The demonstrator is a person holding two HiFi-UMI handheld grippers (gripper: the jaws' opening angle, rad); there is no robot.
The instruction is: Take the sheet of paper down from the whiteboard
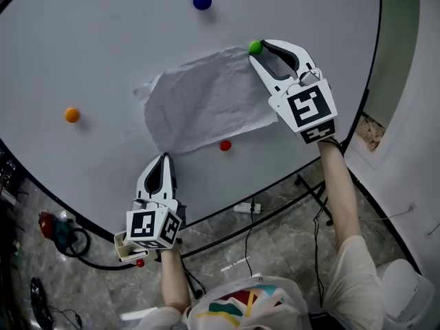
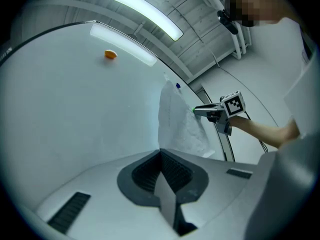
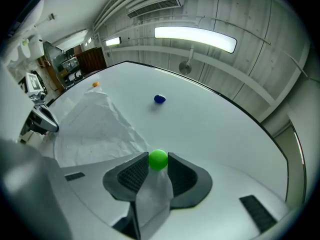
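The paper (image 1: 206, 102) hangs crumpled on the whiteboard (image 1: 103, 47); its top right corner sits under a green magnet (image 3: 158, 159), its lower edge is by a red magnet (image 1: 225, 145), and its left part bulges off the board; the right gripper (image 1: 258, 49) is clenched on the green magnet, both pads touching it; the left gripper (image 1: 165, 159) is clamped tight with nothing between its jaws, its tips just beside the paper's lower left corner; a blue magnet (image 1: 202, 1) and an orange magnet (image 1: 72, 115) sit on bare board, well apart from the sheet
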